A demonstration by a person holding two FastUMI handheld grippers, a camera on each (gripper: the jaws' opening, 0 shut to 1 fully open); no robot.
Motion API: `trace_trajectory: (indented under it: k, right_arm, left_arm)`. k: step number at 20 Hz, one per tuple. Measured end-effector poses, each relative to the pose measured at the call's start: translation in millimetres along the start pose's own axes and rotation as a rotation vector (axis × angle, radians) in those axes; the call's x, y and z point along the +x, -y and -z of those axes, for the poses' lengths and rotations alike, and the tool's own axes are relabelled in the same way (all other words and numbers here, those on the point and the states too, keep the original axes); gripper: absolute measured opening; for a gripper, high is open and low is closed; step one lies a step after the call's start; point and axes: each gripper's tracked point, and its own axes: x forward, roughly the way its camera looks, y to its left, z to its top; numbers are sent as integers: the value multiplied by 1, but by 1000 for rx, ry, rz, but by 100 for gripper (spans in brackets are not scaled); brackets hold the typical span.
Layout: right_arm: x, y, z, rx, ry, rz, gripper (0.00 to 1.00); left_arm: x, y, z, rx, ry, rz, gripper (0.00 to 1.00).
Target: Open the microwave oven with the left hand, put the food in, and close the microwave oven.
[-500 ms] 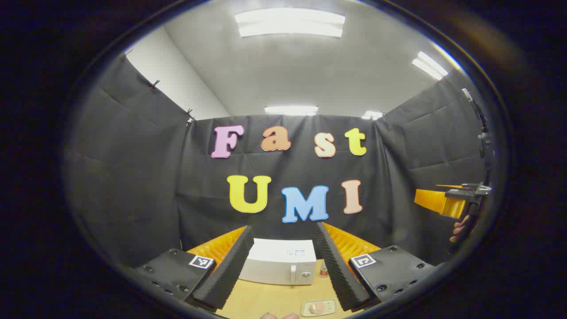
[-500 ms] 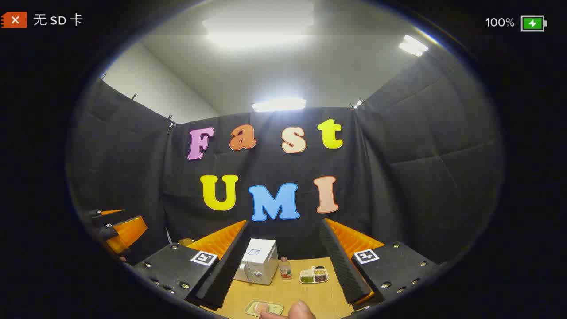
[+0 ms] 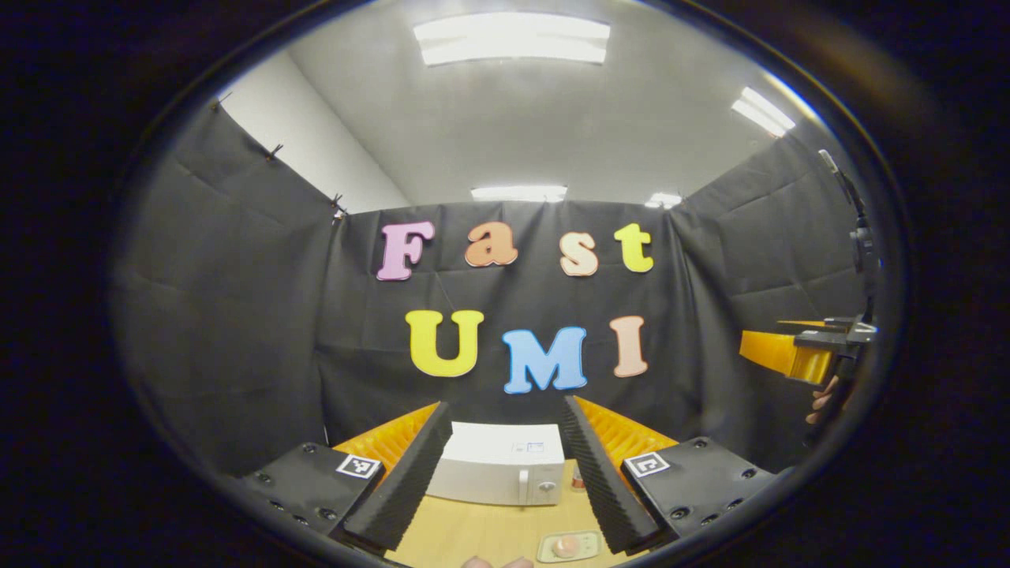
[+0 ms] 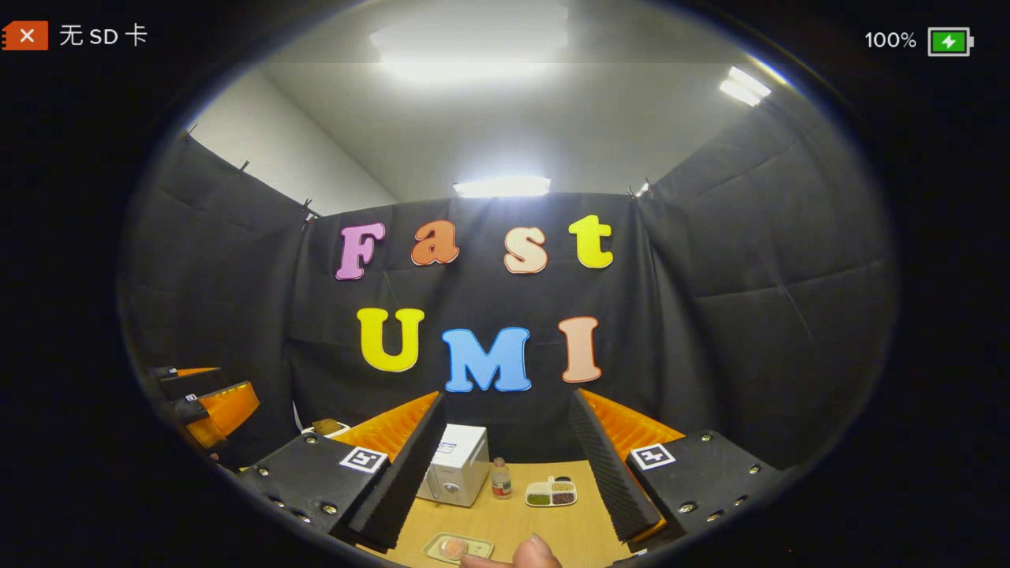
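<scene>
Left gripper view: the left tool (image 3: 505, 481) is up over the counter (image 3: 473, 532) with its two fingers (image 3: 402, 481) wide apart and nothing between them. Between the fingers, farther off, sits the white microwave (image 3: 501, 473) on the counter. Its door is shut. Its handle and round knob are on its right side. Just right of the microwave a small bottle (image 3: 577, 477) peeks out from behind the right finger. Nearer to the camera, at the bottom, lies a small tray with the food (image 3: 564, 546) on it, well apart from the microwave. Nothing stands between the tray and the microwave door. Far off at the right edge is the right tool (image 3: 789, 355), orange and black, with a hand (image 3: 821, 402) under it.

In the right gripper view, the right tool (image 4: 505, 481) is also open, fingers far apart, holding nothing. The microwave (image 4: 454, 473) stands at the back left of the counter (image 4: 513, 525), partly behind the left finger. Just beside it on the right is the bottle (image 4: 499, 479), standing up. Right of the bottle is a little dish (image 4: 551, 494) with three parts, with green and dark bits in it. The food (image 4: 455, 547) tray lies near the bottom edge, and a thumb (image 4: 536, 552) pokes in just beside it. At the far left edge is the left tool (image 4: 209, 402), up in the air.
</scene>
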Motion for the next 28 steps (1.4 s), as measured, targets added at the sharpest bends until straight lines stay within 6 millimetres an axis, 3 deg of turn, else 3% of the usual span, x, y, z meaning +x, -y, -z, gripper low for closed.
trace_trajectory:
  k: [4, 8, 14, 16, 20, 23, 26, 28]
  right_arm:
    - [3, 9, 5, -7, -9, -3, 96]
    - [7, 21, 10, -12, -16, -14, 96]
    - [17, 48, 19, 3, 2, -24, 96]
    - [21, 51, 32, 20, -23, -30, 96]
    - [41, 57, 36, 3, -26, 25, 96]
    - [57, 39, 46, 26, -50, 53, 96]
    - [75, 41, 53, -9, -58, 120, 96]
    - [84, 32, 59, -10, -74, 141, 96]
  left_arm:
    - [0, 8, 3, 6, -3, -9, 94]
    - [8, 21, 20, 12, -30, -15, 94]
    - [26, 49, 58, 9, -69, -23, 94]
    - [34, 54, 74, 16, -85, -26, 94]
    - [70, 51, 110, 26, -93, -7, 94]
    - [105, 42, 154, 19, -114, 16, 96]
    - [140, 31, 208, 5, -160, 47, 94]
    - [163, 26, 236, 9, -167, 68, 99]
